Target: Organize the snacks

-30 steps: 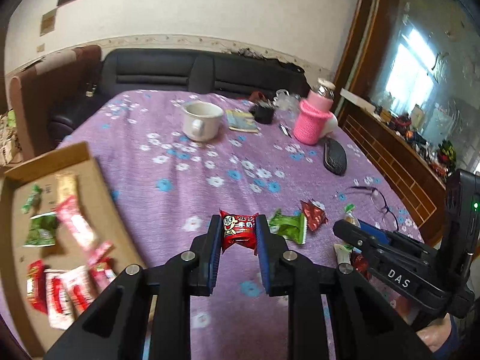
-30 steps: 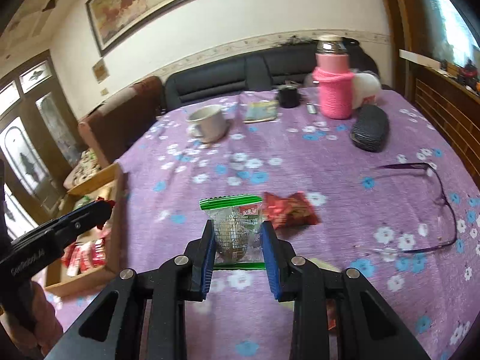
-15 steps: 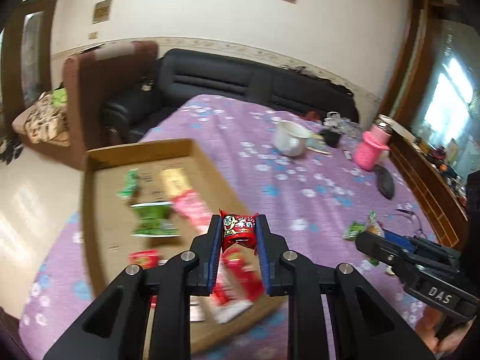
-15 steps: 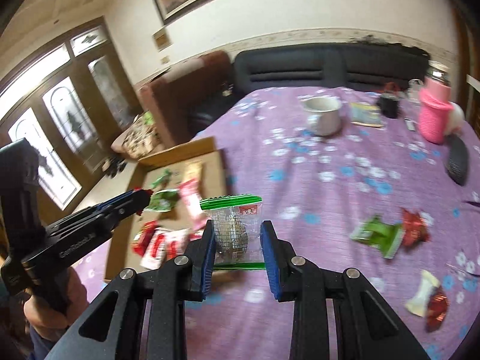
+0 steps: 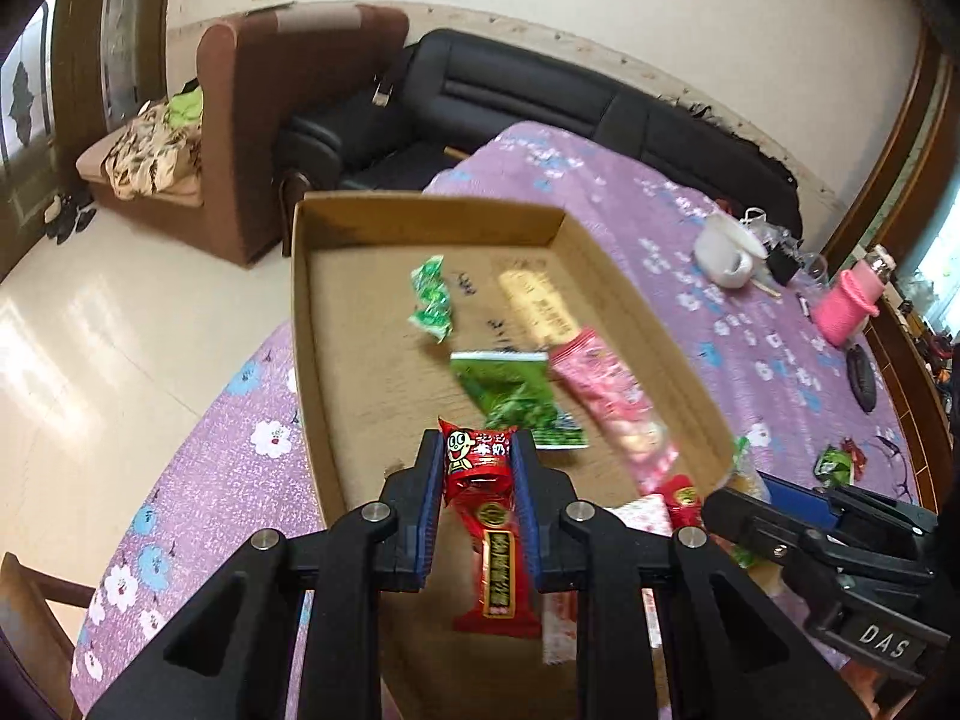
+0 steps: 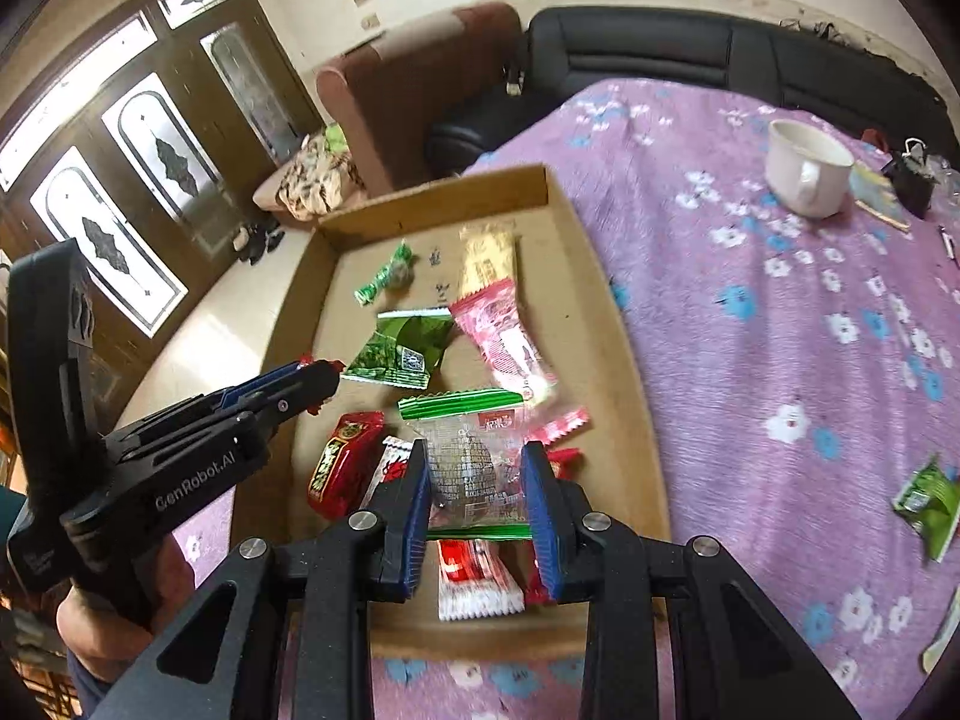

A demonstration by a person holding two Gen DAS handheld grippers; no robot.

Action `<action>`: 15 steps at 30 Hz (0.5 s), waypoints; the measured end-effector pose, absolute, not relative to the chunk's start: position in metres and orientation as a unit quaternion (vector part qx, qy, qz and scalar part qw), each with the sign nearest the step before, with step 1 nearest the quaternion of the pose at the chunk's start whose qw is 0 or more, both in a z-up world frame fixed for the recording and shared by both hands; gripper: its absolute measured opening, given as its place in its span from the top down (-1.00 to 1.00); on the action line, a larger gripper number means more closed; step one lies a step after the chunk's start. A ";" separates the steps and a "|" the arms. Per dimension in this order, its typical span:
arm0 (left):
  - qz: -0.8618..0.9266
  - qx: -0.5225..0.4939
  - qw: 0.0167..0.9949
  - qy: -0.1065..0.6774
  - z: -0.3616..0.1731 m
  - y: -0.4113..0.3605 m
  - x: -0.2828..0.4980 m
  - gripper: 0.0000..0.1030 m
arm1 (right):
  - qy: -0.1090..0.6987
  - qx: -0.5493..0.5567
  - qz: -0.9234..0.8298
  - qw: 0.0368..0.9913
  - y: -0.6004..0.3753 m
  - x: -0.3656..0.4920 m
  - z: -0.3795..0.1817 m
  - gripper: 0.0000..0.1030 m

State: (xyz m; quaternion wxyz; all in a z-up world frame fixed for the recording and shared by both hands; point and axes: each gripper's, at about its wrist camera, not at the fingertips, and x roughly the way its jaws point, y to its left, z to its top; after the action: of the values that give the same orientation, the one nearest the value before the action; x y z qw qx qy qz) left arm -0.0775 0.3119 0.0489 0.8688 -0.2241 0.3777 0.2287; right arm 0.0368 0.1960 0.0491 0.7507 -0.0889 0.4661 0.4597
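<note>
Snacks lay both inside and outside a shallow cardboard tray (image 5: 303, 324), which served as the reference point for all positions noted. The tray sat at the edge of a table covered by a purple flowered cloth (image 6: 750, 360). Beyond the tray's far wall stood a brown armchair (image 5: 288, 120) and a black sofa (image 5: 540, 96). A white mug (image 6: 804, 171) rested on the cloth well to the right of the tray, toward the sofa.

Within the tray, a pink packet (image 6: 510, 336) lay near the right wall, with a yellow packet (image 6: 486, 252) just beyond it. A dark green packet (image 6: 402, 348) lay beside the pink one, toward the centre. A small green candy (image 6: 387, 279) sat nearer the far wall. Several red and white packets (image 6: 342, 468) were clustered at the near end. One green packet (image 6: 930, 498) remained on the cloth, well apart from the tray on its right.

The left gripper (image 5: 477, 468) was held over the tray's near end, its jaws clamped on a red snack packet (image 5: 477, 459). The right gripper (image 6: 477, 483) was likewise over the near end, jaws pressed against a clear packet with green edging (image 6: 474, 462).
</note>
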 end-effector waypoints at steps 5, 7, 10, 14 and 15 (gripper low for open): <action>0.230 -0.227 0.861 0.392 0.034 0.317 -0.072 0.58 | 0.474 -0.098 0.453 0.749 0.212 0.041 0.038 0.37; 0.230 -0.227 0.860 0.394 0.032 0.317 -0.071 0.58 | 0.476 -0.102 0.452 0.748 0.217 0.042 0.036 0.37; 0.231 -0.221 0.862 0.393 0.031 0.317 -0.070 0.58 | 0.476 -0.106 0.450 0.748 0.221 0.041 0.034 0.36; 0.229 -0.217 0.864 0.393 0.031 0.316 -0.068 0.58 | 0.473 -0.112 0.447 0.751 0.223 0.039 0.031 0.35; 0.230 -0.212 0.864 0.394 0.030 0.314 -0.067 0.58 | 0.472 -0.113 0.447 0.752 0.223 0.039 0.031 0.35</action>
State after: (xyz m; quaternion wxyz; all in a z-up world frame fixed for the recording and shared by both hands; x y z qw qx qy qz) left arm -0.0669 0.3140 0.0304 0.8644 -0.2120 0.3938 0.2296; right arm 0.0385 0.2232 0.0308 0.7517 -0.1129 0.4719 0.4467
